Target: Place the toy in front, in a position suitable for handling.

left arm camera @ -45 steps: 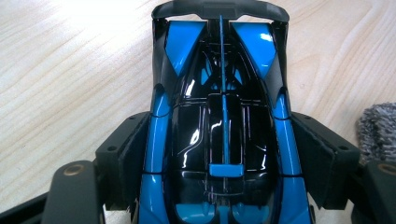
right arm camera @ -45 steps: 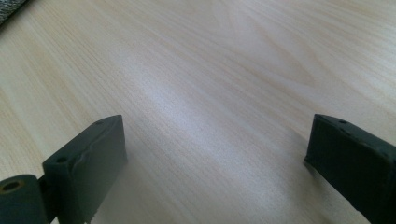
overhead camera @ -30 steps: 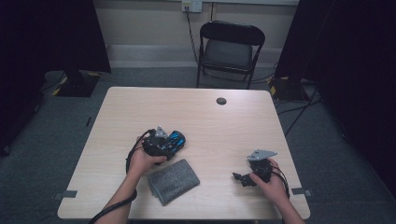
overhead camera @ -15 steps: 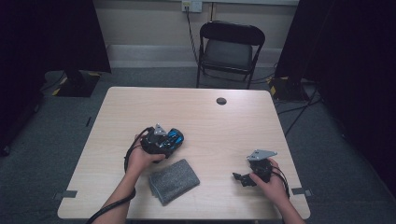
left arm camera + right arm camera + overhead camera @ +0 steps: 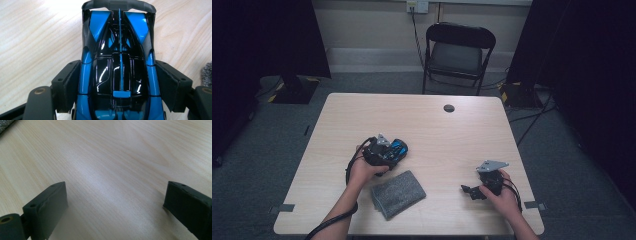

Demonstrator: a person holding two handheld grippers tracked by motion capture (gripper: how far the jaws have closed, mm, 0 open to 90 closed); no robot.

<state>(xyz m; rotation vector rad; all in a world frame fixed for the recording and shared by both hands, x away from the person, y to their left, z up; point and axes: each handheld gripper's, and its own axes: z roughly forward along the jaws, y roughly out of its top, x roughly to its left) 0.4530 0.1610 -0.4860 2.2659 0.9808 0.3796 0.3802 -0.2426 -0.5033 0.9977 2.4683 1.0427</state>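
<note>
A glossy blue and black toy car (image 5: 120,62) sits on the wooden table (image 5: 437,135), left of centre. My left gripper (image 5: 388,151) is shut on it, one black pad against each side of its body (image 5: 118,82). The car (image 5: 399,148) points to the right in the high view. Just in front of it lies a folded grey cloth (image 5: 398,193), whose edge appears at the right of the left gripper view (image 5: 207,72). My right gripper (image 5: 468,190) rests near the table's front right corner. It stands open over bare wood (image 5: 115,202), with nothing between its pads.
A small dark round cap (image 5: 449,108) is set in the table near its far edge. A black folding chair (image 5: 459,52) stands behind the table. Cables run across the floor at the right. A corner of the cloth (image 5: 6,125) lies far from the right gripper.
</note>
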